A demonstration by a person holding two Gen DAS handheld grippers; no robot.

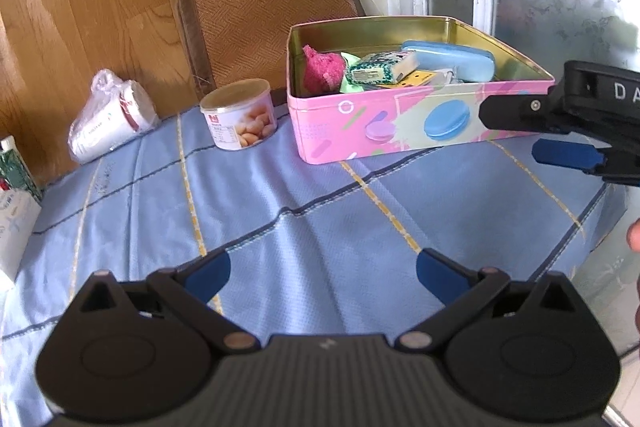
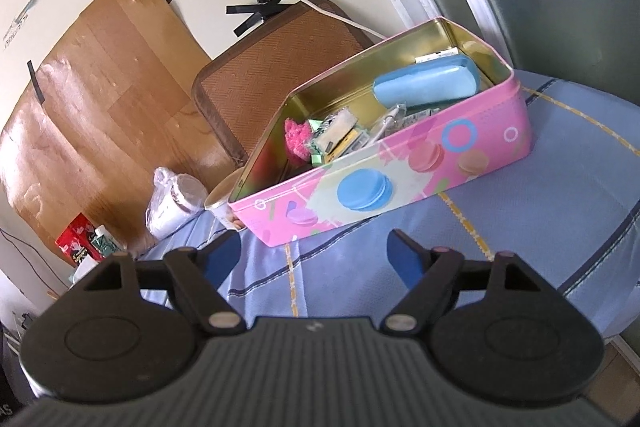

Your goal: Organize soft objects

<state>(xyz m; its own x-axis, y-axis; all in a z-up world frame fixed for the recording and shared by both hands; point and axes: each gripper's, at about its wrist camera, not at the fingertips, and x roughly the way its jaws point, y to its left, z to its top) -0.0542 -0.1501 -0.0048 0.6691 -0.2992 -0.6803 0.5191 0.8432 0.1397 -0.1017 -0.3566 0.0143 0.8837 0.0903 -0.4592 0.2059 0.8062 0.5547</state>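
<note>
Both grippers held empty before the filled tin

The left gripper (image 1: 322,277) and right gripper (image 2: 314,257) are spread wide, nothing held; the soft things are gathered inside the pink tin (image 1: 400,131), so little seems left, perhaps only pulling back.

One tin (image 1: 360,131), one can (image 1: 240,121).

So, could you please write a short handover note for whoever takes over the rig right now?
Left hand-held gripper: open, empty, over the blue checked tablecloth.
Right hand-held gripper: open, empty, in front of the pink macaron tin.
In the tin: pink fluffy item, blue case, small packets.
Outside it, by the wall: peanut can, bagged paper cups.
Done: soft items appear boxed. Left: I see nothing soft loose on the cloth; check beyond view.
</note>
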